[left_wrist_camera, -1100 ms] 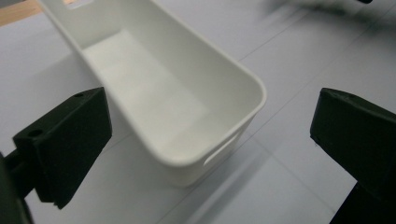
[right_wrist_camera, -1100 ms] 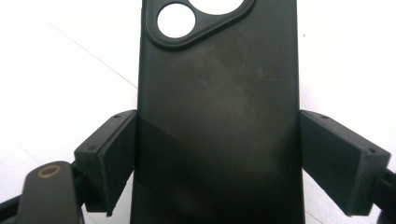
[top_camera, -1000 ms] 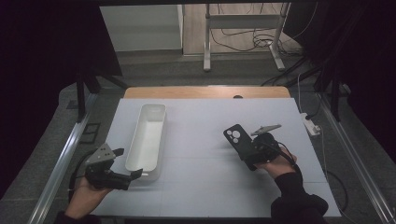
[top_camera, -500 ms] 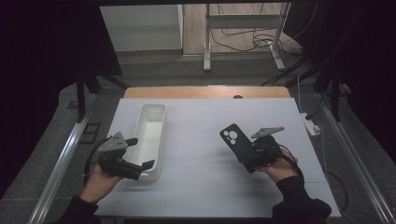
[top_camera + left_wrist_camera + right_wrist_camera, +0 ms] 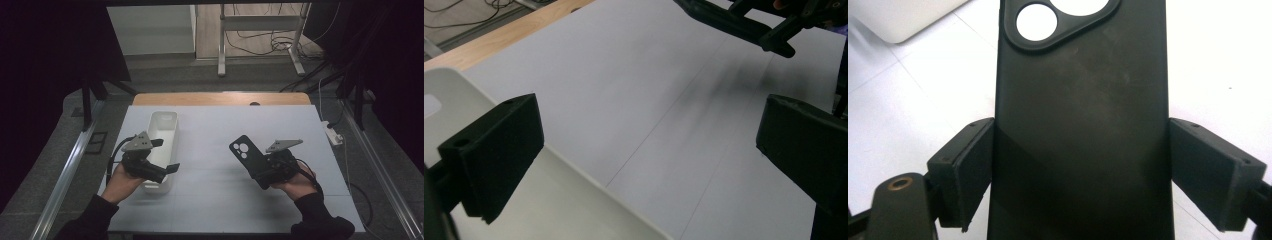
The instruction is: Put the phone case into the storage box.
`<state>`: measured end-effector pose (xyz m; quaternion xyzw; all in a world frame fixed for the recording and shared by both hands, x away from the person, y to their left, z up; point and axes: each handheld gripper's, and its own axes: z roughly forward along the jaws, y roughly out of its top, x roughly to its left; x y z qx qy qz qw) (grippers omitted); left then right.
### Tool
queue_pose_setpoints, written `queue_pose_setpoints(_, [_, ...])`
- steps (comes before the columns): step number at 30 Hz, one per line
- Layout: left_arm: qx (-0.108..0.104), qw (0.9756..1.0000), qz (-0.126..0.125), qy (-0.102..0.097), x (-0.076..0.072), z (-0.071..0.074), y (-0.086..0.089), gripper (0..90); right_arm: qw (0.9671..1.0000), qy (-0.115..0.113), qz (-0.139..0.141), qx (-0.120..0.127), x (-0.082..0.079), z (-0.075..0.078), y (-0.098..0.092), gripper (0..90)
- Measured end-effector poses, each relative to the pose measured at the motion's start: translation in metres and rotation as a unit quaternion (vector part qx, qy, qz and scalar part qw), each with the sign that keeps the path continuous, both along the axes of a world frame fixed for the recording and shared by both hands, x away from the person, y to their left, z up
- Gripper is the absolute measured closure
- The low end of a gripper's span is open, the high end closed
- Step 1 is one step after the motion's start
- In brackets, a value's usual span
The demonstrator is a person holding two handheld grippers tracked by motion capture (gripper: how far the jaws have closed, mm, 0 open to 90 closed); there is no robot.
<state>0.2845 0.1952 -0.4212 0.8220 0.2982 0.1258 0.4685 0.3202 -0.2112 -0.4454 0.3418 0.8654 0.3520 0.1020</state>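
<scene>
A matte black phone case (image 5: pixel 1080 125), flat with rounded camera cutouts, is clamped by the right gripper (image 5: pixel 266 172) above the pale surface (image 5: pixel 215 200). The left gripper (image 5: pixel 162 157) is spread wide, empty, over the smooth white oblong bin (image 5: pixel 162 122).

White power strip (image 5: pixel 332 135) beside table (image 5: pixel 210 120)

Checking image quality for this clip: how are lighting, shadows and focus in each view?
High view: dim, dark surroundings, table evenly lit, sharp enough. Left gripper view: its near fingers soft, a blurred shadow streak across the table. Right gripper view: bright, washed-out table; the phone case is sharp, with faint smudges showing.
</scene>
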Motion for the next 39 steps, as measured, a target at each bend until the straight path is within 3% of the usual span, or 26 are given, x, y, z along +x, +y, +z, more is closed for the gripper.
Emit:
queue_pose_setpoints(3, [-0.01, 0.9999, -0.007, -0.001, -0.001, -0.002, -0.005, 0.0, 1.0, 0.0, 0.008, 0.005, -0.002, 0.001, 0.002, 15.3])
queue_pose_setpoints(17, [-0.008, 0.9995, -0.026, -0.016, -0.014, -0.004, -0.009, 0.0, 0.9974, -0.007, 0.066, 0.029, -0.017, 0.004, 0.018, 15.2])
queue_pose_setpoints(33, [-0.025, 0.9983, -0.052, -0.008, -0.021, -0.007, -0.016, 0.0, 0.9896, -0.003, 0.13, 0.061, -0.026, 0.005, 0.035, 15.0])
queue_pose_setpoints(39, [-0.034, 0.9969, -0.07, -0.011, -0.025, -0.006, -0.018, 0.0, 0.9845, -0.003, 0.16, 0.071, -0.03, 0.007, 0.042, 14.9])
